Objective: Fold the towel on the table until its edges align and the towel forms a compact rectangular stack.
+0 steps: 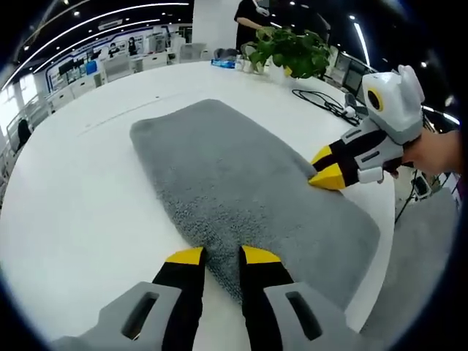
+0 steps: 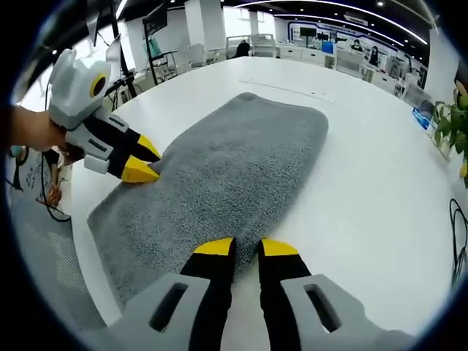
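grey-bodied tool [image 1: 221, 256], black jaws, yellow tips

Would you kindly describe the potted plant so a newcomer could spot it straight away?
Start at the large white table carrying the grey fluffy towel. Look past the towel's far end to the table's far edge: the leafy green potted plant stands there, the one green, living thing nearby.

This is a large open-plan office or tech lab hall. The dark ceiling carries long curved light strips [image 1: 110, 18] and small spotlights. Rows of white desks and workstations [image 1: 80, 80] with blue-lit screens stand along the far wall, and more desks [image 2: 344, 55] show in the right gripper view. The broad white bench [image 1: 66, 197] holds a potted green plant [image 1: 292, 51] and black cables [image 1: 322, 101]. A person in dark clothes [image 1: 252, 25] stands beyond it.
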